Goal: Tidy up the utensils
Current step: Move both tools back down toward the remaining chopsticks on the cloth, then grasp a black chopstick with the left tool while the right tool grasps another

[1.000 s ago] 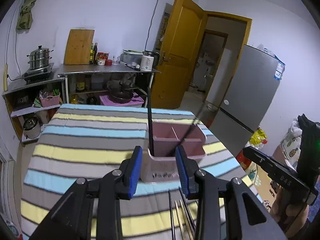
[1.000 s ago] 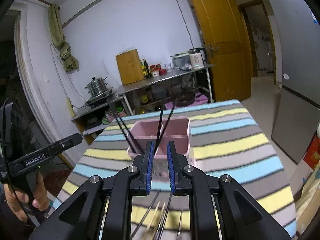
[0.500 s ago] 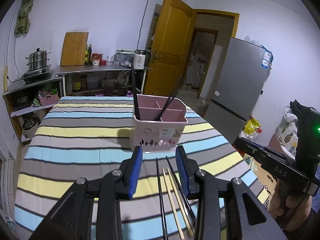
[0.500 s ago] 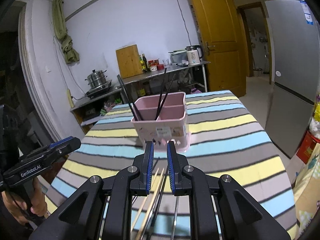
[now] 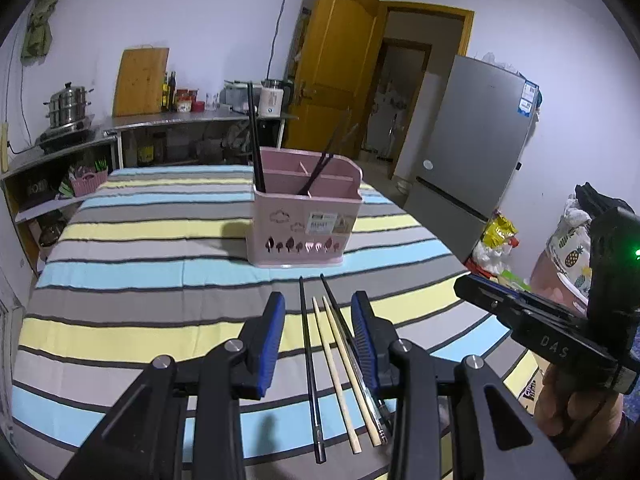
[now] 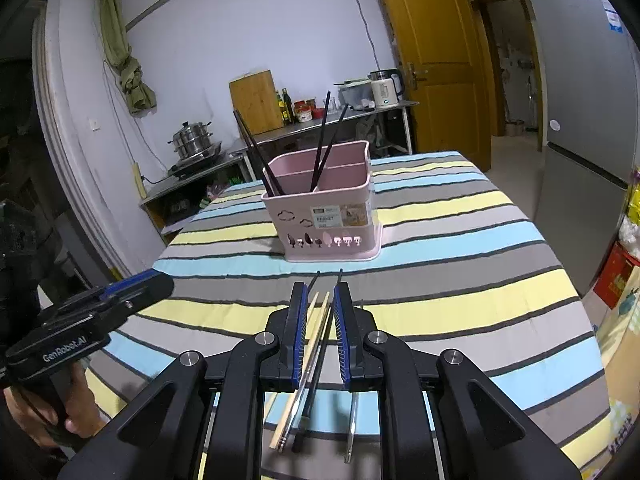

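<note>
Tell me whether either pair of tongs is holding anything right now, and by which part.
Nothing is held. The left tongs and right tongs both hover open above the loose chopsticks lying on the striped tablecloth.

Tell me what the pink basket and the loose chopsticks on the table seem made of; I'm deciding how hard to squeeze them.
The pink basket looks like moulded plastic, matt, with cut-out tree shapes and a paper label. The pale chopsticks look like bare bamboo or wood, uncoated. The black chopstick is smooth and slightly glossy, perhaps plastic or lacquered wood; the look leaves that open.
</note>
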Demonstrator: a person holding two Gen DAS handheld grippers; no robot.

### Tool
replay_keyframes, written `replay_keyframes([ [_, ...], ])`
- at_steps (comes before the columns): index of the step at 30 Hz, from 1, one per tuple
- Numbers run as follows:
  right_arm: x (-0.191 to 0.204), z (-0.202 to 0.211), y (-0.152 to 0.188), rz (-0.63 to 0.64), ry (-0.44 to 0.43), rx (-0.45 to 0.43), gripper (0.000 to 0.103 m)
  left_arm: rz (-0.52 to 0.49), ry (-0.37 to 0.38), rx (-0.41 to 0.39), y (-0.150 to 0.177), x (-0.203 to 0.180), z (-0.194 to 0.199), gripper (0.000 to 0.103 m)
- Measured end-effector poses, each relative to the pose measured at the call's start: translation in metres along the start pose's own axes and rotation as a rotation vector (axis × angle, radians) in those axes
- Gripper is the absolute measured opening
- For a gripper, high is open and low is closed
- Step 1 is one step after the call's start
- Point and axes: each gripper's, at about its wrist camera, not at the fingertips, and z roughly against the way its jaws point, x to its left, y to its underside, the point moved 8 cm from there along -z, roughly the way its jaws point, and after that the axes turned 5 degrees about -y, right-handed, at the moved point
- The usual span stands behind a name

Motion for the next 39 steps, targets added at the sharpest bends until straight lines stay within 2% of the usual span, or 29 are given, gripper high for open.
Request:
replay_keyframes([
  [17,-0.019,-0.036,0.024,-0.04,0.005,0.086,0.014,-0.039,-0.034,0.226,0.047,0.0,-0.095,0.036],
  [23,-0.028,-0.052,0.03,-0.058,0.008,0.117,0.014,-0.053,-0.054,0.293,0.059,0.002,-0.124,0.026],
  [25,-0.03,-0.057,0.032,-0.063,0.009,0.127,0.014,-0.063,-0.055,0.296,0.062,0.001,-0.127,0.025],
  [28,-0.031,-0.065,0.033,-0.067,0.009,0.139,0.014,-0.081,-0.083,0.288,0.063,0.001,-0.128,0.017],
  [35,-0.029,-0.08,0.033,-0.061,0.001,0.159,0.014,-0.025,-0.142,0.287,0.063,0.028,-0.119,0.014],
  [39,-0.027,-0.097,0.03,-0.056,-0.001,0.181,0.014,0.018,-0.136,0.298,0.062,0.04,-0.117,0.014],
])
